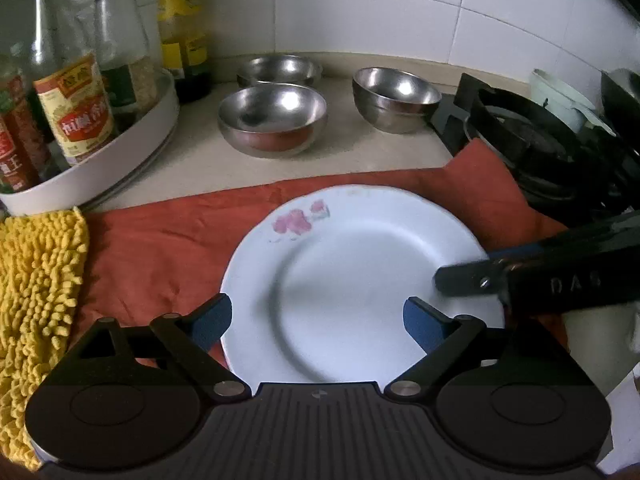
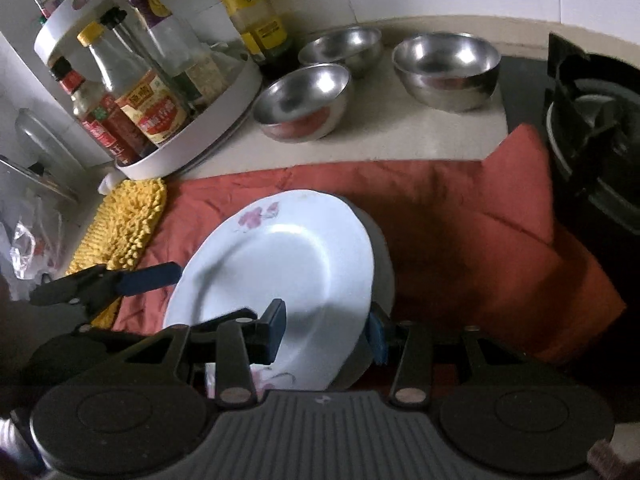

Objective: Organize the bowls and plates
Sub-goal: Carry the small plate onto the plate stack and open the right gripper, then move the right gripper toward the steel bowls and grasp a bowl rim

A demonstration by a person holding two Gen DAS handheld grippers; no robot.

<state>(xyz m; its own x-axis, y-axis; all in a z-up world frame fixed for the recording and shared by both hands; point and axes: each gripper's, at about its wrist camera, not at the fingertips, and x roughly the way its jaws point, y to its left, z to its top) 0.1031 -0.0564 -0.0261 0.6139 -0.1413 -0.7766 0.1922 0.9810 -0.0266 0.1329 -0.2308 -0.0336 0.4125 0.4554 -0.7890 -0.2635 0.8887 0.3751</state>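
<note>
The right gripper (image 2: 328, 330) pinches the flowered white plate's (image 2: 276, 264) rim, seemingly tilted, the left gripper (image 1: 318, 320) spread beside it; next, lower it flat onto the red cloth (image 2: 460, 216).

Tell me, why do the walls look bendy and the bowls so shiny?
Left wrist view: the fisheye lens curves the tile lines, and the steel bowls mirror bright light. Right wrist view: same curving, glare inside the bowls, and the plate edge looks slightly blurred.

The right gripper (image 2: 326, 328) hides the plate's (image 2: 280, 264) near rim
</note>
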